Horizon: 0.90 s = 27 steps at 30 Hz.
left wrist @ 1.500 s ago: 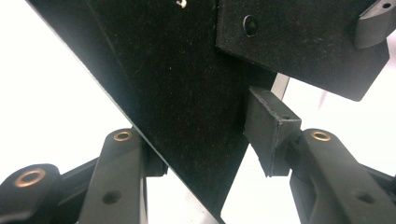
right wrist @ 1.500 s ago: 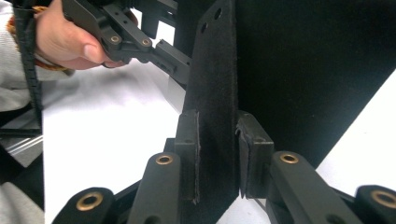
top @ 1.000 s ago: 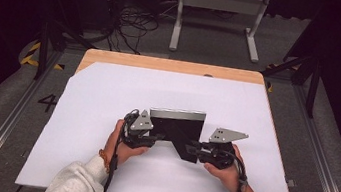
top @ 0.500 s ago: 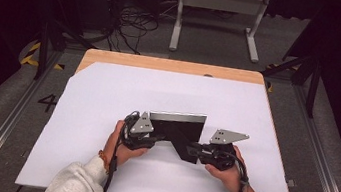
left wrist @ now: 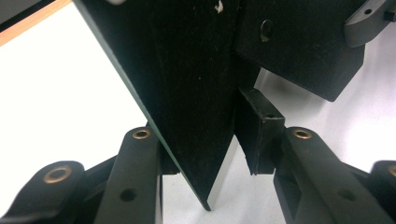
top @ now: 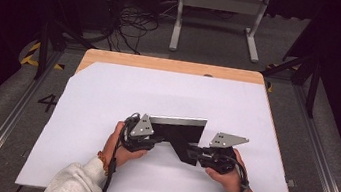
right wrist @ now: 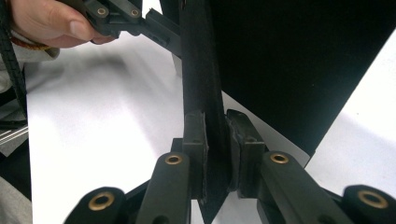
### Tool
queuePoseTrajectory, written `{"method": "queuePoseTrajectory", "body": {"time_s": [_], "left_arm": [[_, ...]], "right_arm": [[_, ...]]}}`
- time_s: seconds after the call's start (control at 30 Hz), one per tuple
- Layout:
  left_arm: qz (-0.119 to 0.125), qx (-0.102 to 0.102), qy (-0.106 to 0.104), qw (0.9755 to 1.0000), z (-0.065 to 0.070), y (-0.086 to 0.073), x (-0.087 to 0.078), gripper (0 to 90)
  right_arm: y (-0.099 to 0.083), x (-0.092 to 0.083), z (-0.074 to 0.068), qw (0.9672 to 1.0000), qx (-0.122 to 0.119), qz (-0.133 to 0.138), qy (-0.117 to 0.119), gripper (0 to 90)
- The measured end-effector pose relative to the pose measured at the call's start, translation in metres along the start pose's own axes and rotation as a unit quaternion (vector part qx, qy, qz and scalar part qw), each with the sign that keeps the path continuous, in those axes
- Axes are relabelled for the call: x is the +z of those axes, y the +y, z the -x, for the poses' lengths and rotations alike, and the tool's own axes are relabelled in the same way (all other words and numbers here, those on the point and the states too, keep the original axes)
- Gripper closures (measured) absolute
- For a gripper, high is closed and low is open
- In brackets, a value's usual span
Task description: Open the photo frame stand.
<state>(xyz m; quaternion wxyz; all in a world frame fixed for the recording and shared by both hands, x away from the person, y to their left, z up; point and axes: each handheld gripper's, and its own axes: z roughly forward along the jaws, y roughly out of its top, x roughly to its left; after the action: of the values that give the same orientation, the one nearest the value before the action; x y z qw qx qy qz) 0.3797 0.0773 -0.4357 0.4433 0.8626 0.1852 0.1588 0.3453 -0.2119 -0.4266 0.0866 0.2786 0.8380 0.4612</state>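
Both hand-held grippers, left [top: 152, 141] and right [top: 194, 153], work one black panel [top: 178, 132] standing on edge on the white sheet [top: 107, 97] over my counter [top: 172, 66]. Right pads clamp the panel's near corner. Left jaws straddle it: one pad seems to touch, the other stands just off. Beyond lies bare sheet.

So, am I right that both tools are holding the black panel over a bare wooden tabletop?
Not quite: the black panel is held by the left tool and right tool over a white sheet covering the table, as the high view shows; wood shows only along the far edge.
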Motion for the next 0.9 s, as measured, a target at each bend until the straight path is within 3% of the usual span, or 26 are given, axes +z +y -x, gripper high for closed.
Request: {"method": "queuePoseTrajectory", "body": {"time_s": [0.3,0.63,0.9], "left_arm": [[-0.016,0.01,-0.01,0.9998,0.0,-0.003,0.0,65.8],[-0.042,0.02,-0.005,0.9989,0.001,-0.011,0.003,67.4],[-0.041,0.026,0.005,0.9988,0.002,-0.013,0.004,67.4]], "right_arm": [[-0.004,0.0,-0.002,1.0,-0.003,-0.004,0.001,79.8],[-0.007,0.001,-0.006,0.9999,-0.006,-0.011,0.001,80.4],[-0.009,0.002,-0.008,0.9998,-0.007,-0.016,0.003,81.2]]}}
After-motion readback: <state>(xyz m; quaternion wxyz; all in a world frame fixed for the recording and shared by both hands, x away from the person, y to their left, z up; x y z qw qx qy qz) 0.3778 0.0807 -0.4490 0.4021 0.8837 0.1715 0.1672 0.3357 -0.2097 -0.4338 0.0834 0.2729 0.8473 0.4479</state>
